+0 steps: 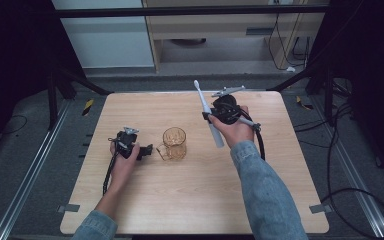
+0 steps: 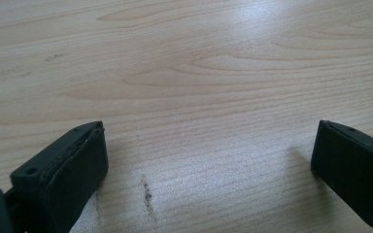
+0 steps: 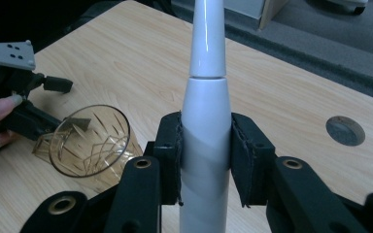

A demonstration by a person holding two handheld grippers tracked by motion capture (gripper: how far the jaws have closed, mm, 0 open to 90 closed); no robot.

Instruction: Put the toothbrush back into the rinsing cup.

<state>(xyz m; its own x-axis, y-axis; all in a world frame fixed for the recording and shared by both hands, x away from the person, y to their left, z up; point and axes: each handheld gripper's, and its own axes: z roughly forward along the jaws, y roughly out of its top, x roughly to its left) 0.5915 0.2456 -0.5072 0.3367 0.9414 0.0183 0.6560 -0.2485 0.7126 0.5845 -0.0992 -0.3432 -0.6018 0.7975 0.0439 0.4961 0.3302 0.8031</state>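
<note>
the toothbrush (image 1: 208, 113), a white electric one, is already up off the bench (image 1: 190, 200) in the high view: my right gripper (image 1: 211, 117) has it clamped across the thick handle, brush head pointing away from me and the butt end hanging back over my right hand. the amber glass mug (image 1: 174, 143) stands upright near the middle of the bench, well apart from the toothbrush. my left gripper (image 1: 147, 149) rests just beside the mug's handle, on its left. i judge the pick-up is done and what is left is to carry the toothbrush over and stand it in the mug; nothing is in the mug yet as far as i can see.

in the left gripper view my pads (image 2: 77, 165) stand wide apart over bare bench wood, with nothing between them. the mug is out of frame here, so i cannot tell from this view how close i am to its handle.

in the right gripper view my pads (image 3: 171, 155) press on both sides of the white handle (image 3: 206, 136), closed tight on it. the toothbrush is cut off at the top edge, so the bristles are hidden, and its lower end is cut off below the jaws. the mug (image 3: 90, 141) sits down to the left, its cut-glass pattern making the inside hard to read. beyond it i see my left gripper (image 3: 26, 104) and a fingertip.
</note>
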